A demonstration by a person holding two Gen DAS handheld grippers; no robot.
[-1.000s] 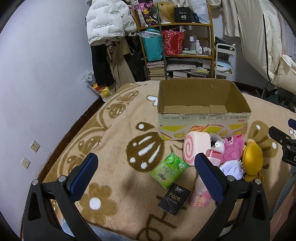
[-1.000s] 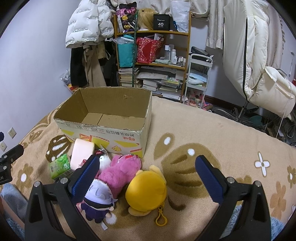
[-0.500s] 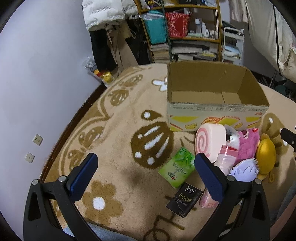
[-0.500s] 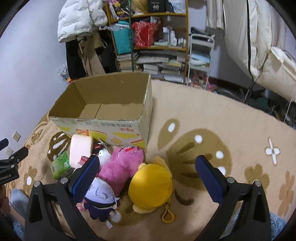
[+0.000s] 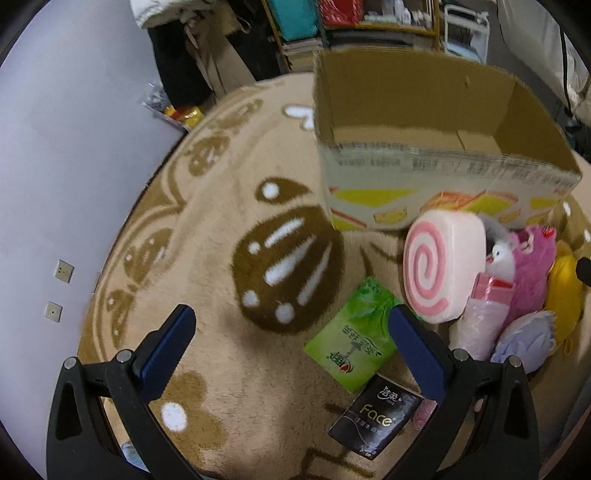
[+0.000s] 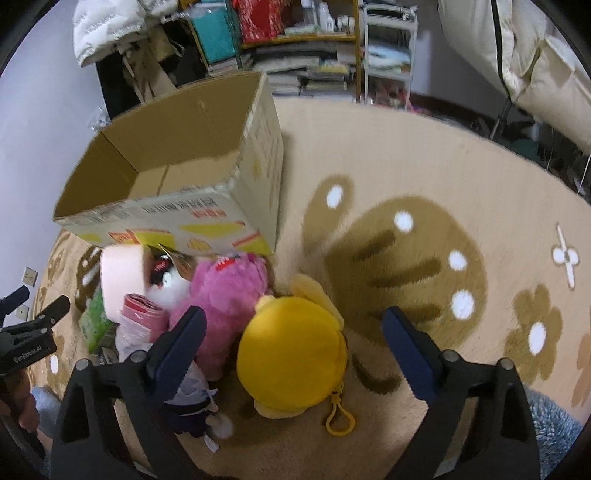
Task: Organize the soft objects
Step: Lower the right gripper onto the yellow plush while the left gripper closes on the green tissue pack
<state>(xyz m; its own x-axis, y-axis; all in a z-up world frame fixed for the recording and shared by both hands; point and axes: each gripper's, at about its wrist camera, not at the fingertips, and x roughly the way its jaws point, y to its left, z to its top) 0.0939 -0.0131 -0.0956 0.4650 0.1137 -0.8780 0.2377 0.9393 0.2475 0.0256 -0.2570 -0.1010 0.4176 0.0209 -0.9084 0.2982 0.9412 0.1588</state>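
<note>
An empty cardboard box (image 5: 436,173) stands on the carpet; it also shows in the right wrist view (image 6: 177,206). In front of it lies a pile: a pink swirl cushion (image 5: 441,267), a pink plush (image 6: 225,291), a yellow plush (image 6: 291,354) with a keyring clip, a purple-haired doll (image 6: 192,391), a small white plush (image 6: 168,286), a pink wrapped pack (image 5: 476,321), a green tissue pack (image 5: 354,343) and a black "Face" pack (image 5: 375,415). My left gripper (image 5: 291,354) is open over the carpet, left of the green pack. My right gripper (image 6: 291,350) is open above the yellow plush.
A cluttered shelf (image 6: 295,44) with books and bags, hanging coats (image 6: 110,33) and a white rack (image 6: 388,48) stand behind the box. The purple wall (image 5: 55,166) borders the carpet on the left. A bare patterned carpet (image 6: 424,258) stretches right of the pile.
Both grippers have moved forward and down toward the pile. The box and toys look larger and nearer. The yellow plush now sits between my right fingers' span. Both stay open.
</note>
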